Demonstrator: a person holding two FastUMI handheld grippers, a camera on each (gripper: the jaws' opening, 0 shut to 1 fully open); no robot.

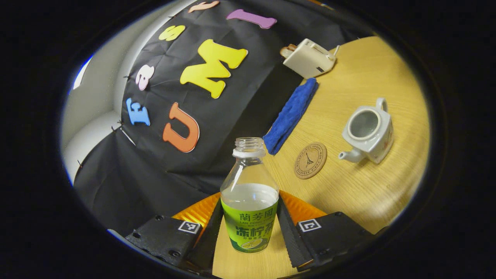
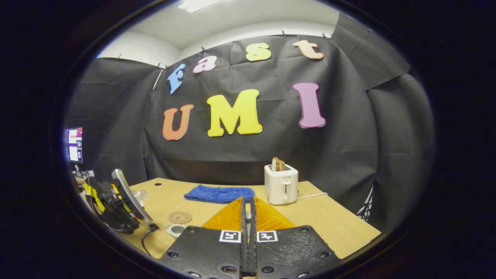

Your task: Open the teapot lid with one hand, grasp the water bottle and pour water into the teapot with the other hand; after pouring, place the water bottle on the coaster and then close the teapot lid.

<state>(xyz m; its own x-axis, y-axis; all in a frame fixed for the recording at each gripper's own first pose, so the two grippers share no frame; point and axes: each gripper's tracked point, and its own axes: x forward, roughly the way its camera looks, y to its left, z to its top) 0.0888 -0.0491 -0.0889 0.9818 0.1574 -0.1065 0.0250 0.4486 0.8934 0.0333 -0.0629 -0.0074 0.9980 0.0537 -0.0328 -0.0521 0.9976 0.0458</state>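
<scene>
The clear plastic water bottle with green label (image 1: pixel 250 201) is clamped upright between the left gripper (image 1: pixel 250 232) fingers, uncapped. The white ceramic teapot (image 1: pixel 368 133), lid off, sits ahead-right on the wooden counter (image 1: pixel 368 193), beyond the round cork coaster (image 1: pixel 310 160). Right gripper (image 2: pixel 248 248) fingers are pressed together; any hold cannot be told.

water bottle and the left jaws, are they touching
Touching. In the left gripper view both fingers of the left gripper press against the label sides of the water bottle, held clear above the table.
</scene>
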